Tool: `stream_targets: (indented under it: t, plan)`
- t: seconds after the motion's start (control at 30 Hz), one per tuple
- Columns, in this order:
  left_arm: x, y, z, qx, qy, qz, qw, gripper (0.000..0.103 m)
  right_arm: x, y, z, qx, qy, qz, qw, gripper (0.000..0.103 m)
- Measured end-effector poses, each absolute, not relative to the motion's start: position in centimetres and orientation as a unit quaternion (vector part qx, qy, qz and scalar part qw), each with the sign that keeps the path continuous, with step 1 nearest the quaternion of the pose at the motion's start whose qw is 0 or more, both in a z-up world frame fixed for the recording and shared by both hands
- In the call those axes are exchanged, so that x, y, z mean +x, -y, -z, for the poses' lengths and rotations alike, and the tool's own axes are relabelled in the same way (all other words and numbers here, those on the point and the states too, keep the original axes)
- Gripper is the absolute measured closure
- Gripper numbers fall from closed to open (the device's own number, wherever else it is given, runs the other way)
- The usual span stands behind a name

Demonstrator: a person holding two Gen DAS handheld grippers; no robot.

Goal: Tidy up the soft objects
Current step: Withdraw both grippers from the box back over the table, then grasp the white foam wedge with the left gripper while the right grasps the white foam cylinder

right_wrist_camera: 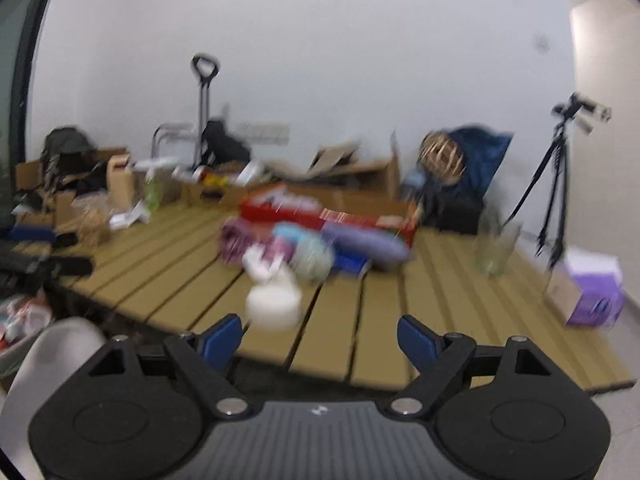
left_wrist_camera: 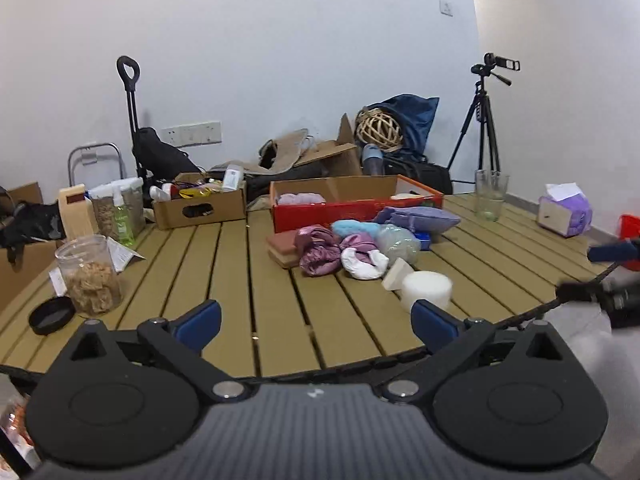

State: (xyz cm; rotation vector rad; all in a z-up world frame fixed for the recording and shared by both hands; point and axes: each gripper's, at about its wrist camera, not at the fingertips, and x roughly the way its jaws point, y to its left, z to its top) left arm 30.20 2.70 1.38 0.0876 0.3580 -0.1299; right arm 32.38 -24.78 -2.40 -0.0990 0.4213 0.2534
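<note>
Red box [left_wrist_camera: 352,210] print unreadable, purple tissue pack [left_wrist_camera: 565,214] label illegible

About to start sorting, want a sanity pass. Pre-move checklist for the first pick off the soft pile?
1. Left gripper open, nothing between its jaws: ok.
2. Right gripper open, nothing held: ok.
3. Red box has room: ok, only a pale cloth visible inside.
4. White foam disc unobstructed at the near edge: ok.
5. Glass stands apart from the soft pile: ok.
6. Right wrist view sharp enough to aim: not ok, blurred.
</note>
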Motion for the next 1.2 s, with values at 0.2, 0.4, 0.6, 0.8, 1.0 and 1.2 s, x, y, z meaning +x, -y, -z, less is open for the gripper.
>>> stream_targets:
  t: [0.2, 0.4, 0.6, 0.8, 1.0, 1.2]
  plan:
    - [31.6, -3.1, -0.7, 0.012, -0.178, 0.049, 0.983, 0.000, 34.4, 23.0, 3.8, -0.038, -0.216, -0.150, 0.964, 0.018]
    - [35.6, -4.0, 1.1, -0.001, -0.216, 0.018, 0.976, 0.000, 42.7, 19.5, 6.9, -0.034, -0.247, -0.169, 0.953, 0.021]
    - [40.4, -2.4, 1.8, -0.001, -0.240, 0.028, 0.970, 0.005, 48.1, 17.7, 8.7, -0.045, -0.275, -0.198, 0.940, 0.055]
    - [46.4, 4.0, 3.0, -0.001, -0.258, 0.101, 0.961, 0.025, 48.2, 25.9, 8.4, 0.062, -0.223, -0.106, 0.967, 0.055]
    - [52.1, 9.4, 5.3, -0.005, -0.308, 0.112, 0.945, 0.057, 47.3, 29.0, 9.6, 0.100, -0.213, -0.091, 0.968, 0.055]
    - [53.0, 9.5, 6.0, -0.002, -0.315, 0.098, 0.944, 0.083, 48.3, 29.0, 10.1, 0.123, -0.223, -0.124, 0.959, 0.055]
